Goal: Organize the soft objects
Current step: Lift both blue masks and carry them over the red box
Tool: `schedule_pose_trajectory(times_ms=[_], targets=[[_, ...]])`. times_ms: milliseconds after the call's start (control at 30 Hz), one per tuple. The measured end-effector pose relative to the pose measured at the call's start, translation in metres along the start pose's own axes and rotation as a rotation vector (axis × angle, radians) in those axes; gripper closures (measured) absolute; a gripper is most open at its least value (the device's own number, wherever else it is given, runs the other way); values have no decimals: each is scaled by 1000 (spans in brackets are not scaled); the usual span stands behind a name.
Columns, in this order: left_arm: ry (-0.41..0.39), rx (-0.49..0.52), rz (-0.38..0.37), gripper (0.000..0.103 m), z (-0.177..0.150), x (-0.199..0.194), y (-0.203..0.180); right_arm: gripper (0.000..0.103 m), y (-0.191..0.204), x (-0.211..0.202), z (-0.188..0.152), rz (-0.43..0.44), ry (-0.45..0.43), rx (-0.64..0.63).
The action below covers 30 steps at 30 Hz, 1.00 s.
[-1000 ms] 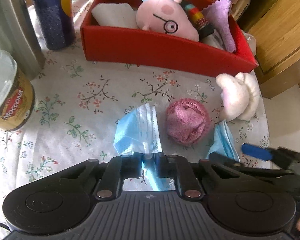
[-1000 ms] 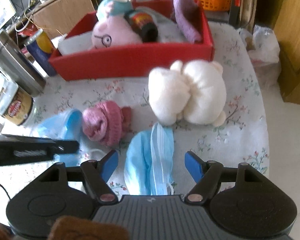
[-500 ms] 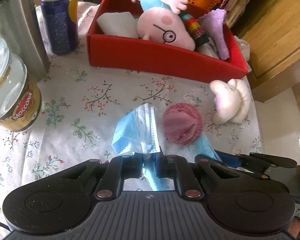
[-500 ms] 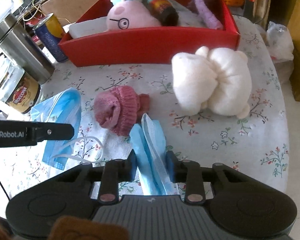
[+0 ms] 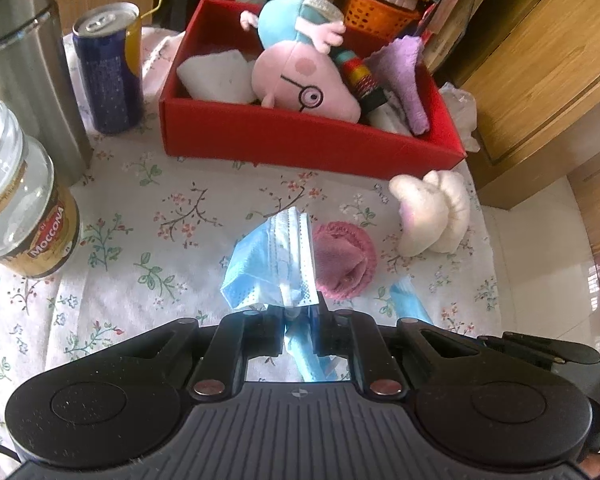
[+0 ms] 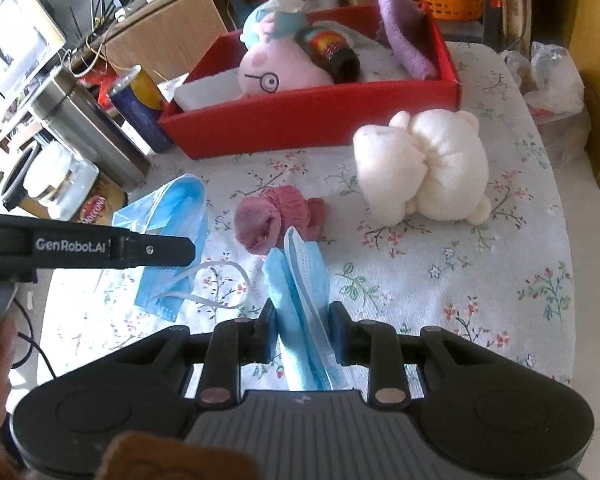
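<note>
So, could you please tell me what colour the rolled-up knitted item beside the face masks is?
The knitted item is dusty pink, clearest in the right wrist view.

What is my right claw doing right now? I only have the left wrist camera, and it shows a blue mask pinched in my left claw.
Observer: The right claw is shut on a second blue mask, which is folded lengthwise between its fingers.
Operator: Is anything hanging off the mask on my side?
Observer: Yes. The first mask, held in your left claw, has white ear loops dangling loose over the tablecloth.
</note>
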State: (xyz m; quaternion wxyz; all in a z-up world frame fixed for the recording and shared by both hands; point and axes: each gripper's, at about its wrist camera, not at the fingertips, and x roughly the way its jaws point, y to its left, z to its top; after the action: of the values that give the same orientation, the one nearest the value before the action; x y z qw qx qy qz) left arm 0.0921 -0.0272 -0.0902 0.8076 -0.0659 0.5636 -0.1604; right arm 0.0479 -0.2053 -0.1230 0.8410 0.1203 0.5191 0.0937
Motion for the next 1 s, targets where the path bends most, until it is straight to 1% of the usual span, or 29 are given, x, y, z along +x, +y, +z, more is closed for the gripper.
schedule_pose_trajectory(times_ms=[167,367,500,700,900,1000], targets=[[-31,5,-9,92,3,-10,-1,103,2,-15,4,25,-51,12],[-76,21,1,92,9,-19,-5,103,5,-29,16,49,-118,19],[-123,34,5,92,15,-29,-11,103,7,-42,24,74,-184,26],[-224,92,58,90,27,-44,-30,103,9,-58,43,94,-279,30],[-281,122,93,90,40,-49,-40,103,11,-69,61,86,-362,33],[-301,131,101,89,44,-52,-45,103,13,-72,68,74,-387,23]])
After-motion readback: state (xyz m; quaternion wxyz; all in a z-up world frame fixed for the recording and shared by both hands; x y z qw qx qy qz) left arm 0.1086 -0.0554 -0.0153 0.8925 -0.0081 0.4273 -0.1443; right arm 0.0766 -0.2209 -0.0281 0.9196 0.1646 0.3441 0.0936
